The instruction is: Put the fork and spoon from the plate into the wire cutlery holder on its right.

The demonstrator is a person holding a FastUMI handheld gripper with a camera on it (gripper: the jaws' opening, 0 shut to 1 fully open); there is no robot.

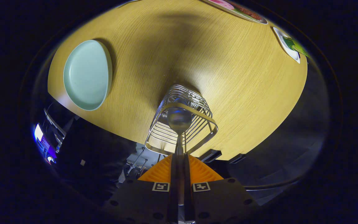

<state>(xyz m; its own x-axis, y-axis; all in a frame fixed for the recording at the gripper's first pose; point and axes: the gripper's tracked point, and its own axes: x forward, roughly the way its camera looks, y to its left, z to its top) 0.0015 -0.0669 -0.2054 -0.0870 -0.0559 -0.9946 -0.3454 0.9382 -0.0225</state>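
Spoon [179,119] hangs bowl-down over the open top of the wire cutlery holder [182,121], its handle running back between the orange fingers [160,172] of the tongs [179,161]. The tongs are nearly closed, both fingers pressing the thin handle, which keeps the spoon lined up with the holder's mouth for a straight drop. The holder stands near the bench [244,93] edge. The plate [87,74] sits well apart to one side and looks bare, so I judge this is likely the last piece.
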